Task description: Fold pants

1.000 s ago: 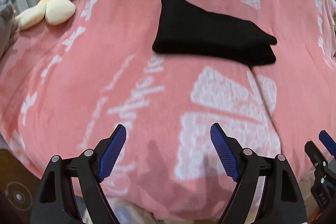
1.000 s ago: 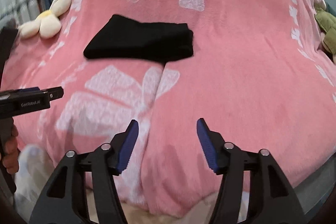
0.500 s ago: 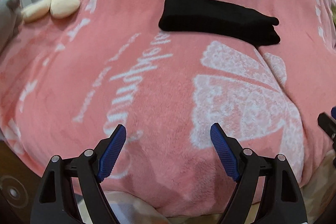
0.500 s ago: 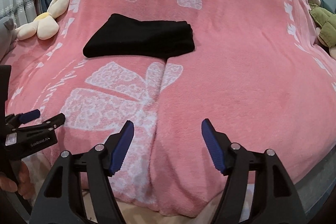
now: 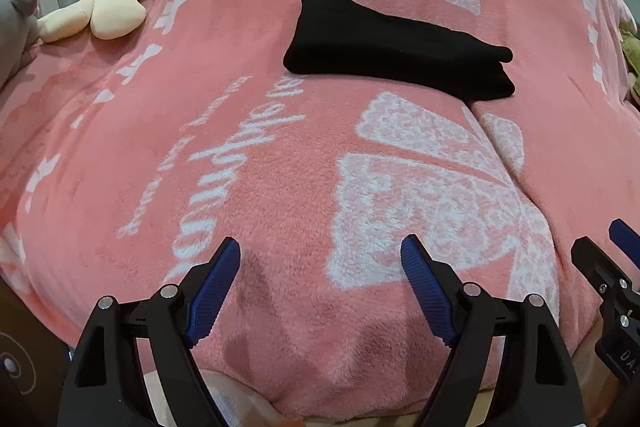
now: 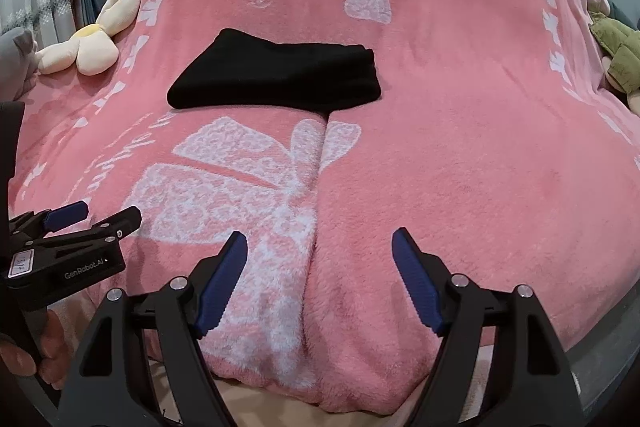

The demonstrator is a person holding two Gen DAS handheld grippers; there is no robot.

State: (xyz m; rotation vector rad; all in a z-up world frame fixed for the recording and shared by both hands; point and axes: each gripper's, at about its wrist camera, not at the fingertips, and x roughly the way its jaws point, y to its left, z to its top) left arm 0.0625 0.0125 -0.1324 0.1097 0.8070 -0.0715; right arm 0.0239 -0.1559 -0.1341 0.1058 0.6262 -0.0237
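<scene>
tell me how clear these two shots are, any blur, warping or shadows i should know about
Left wrist view: sharp, but the fisheye bulges the pink blanket into a dome, with dark vignette corners; soft shadows fall on the fleece just ahead of the left claw. Right wrist view: same warping and dark corners; the black pants read as a flat dark mass with almost no fold detail; no glare.

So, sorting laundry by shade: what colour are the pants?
Black pants, plain; clearest in the right wrist view.

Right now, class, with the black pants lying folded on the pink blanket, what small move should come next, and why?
Probably draw both tools back: the pants already lie in a compact fold, and the left tool and right tool stand open, empty, near the blanket's edge.
</scene>
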